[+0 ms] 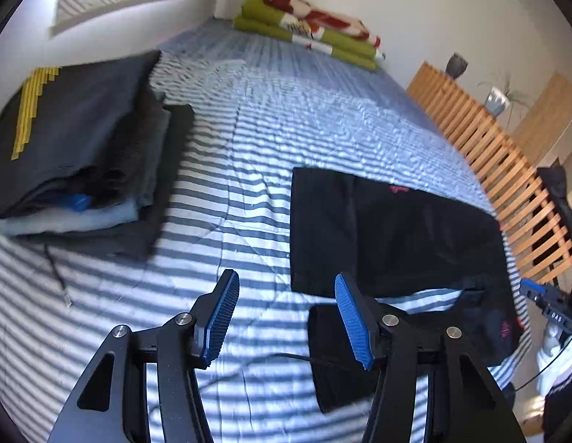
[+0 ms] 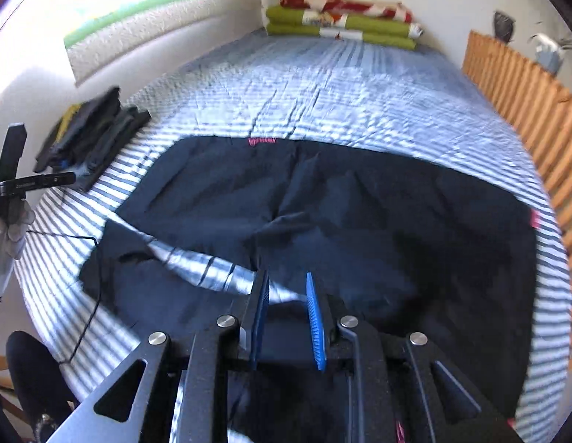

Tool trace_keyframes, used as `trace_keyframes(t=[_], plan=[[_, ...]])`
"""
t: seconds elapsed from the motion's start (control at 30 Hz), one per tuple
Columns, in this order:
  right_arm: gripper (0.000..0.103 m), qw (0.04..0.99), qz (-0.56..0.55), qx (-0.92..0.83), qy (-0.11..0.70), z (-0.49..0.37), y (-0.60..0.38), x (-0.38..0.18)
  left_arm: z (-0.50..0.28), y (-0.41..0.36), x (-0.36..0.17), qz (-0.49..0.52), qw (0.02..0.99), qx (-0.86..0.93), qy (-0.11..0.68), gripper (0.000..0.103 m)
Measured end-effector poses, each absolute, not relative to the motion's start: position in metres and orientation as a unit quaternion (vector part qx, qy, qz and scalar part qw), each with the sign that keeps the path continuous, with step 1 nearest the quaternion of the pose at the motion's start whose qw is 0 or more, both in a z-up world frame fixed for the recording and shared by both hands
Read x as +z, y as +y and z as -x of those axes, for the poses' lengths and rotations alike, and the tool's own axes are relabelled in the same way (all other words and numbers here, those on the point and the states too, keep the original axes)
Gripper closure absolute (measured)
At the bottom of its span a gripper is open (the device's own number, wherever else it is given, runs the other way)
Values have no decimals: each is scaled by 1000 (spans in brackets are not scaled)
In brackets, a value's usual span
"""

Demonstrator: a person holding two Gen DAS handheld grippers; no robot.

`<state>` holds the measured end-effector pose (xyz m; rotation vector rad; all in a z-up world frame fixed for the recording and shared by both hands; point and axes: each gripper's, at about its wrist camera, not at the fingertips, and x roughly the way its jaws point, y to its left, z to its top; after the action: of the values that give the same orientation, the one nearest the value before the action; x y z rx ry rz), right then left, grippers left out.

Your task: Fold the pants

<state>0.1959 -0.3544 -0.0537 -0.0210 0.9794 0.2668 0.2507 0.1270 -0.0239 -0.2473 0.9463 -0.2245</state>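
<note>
Black pants [image 2: 359,214] with a pink label lie spread on the striped bed cover [image 2: 323,85]. One leg [image 2: 112,258] angles off to the left, and a wedge of cover shows between the legs. My right gripper [image 2: 286,277] hovers low over the near part of the pants, open by a narrow gap with nothing clearly pinched. The left gripper [image 1: 285,277] is wide open above the cover, just left of the pants [image 1: 389,229] and their near leg end [image 1: 334,365]. A gloved hand [image 2: 11,229] holds the left gripper at the left edge of the right wrist view.
A stack of folded dark clothes [image 1: 83,147] sits on the bed's left side by the wall. Green and red folded blankets [image 1: 312,29] lie at the far end. A wooden slatted rail [image 1: 507,170] runs along the right. A thin black cable [image 2: 90,295] crosses the near leg.
</note>
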Motion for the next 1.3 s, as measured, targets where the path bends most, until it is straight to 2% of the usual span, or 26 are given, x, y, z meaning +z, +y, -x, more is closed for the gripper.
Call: trace_keyframes(t=[0.13,0.17,0.23,0.3,0.43,0.6,0.77,0.87,1.0,1.03,1.1,1.17,1.2,1.3], plan=[[77,886,0,119,448,-143,-370,-25,-198,130,8,124,886,-118,430,39],[75,889,1,114,443,-131,-373,-21,-186,127,11,124,887,-123,427,34],[62,892,-6,110,438,-108,-378,-20,-164,117,9,117,884,-132,432,28],[57,889,-18,112,444,-90,-380,-29,-146,104,-1,103,880,-136,444,28],[57,870,6,122,477,-70,-361,-71,-123,83,-40,123,853,-155,483,28],[57,864,102,103,481,-73,-324,-112,-124,67,-91,88,836,-133,525,28],[57,858,160,89,480,-85,-309,-132,-140,59,-124,100,820,-124,550,28],[57,857,205,77,467,-89,-301,-138,-151,49,-138,69,820,-111,557,28],[57,853,212,83,469,-99,-294,-144,-160,42,-143,67,822,-106,555,29],[57,851,215,85,471,-102,-291,-147,-161,42,-143,73,822,-109,554,33],[57,848,216,87,476,-107,-287,-151,-164,40,-141,69,825,-101,552,70],[57,846,207,91,482,-111,-285,-154,-166,38,-139,73,823,-105,554,80],[61,846,204,94,483,-112,-284,-154,-166,37,-138,73,823,-107,554,85],[81,846,210,90,481,-111,-283,-153,-161,34,-132,64,825,-110,551,88]])
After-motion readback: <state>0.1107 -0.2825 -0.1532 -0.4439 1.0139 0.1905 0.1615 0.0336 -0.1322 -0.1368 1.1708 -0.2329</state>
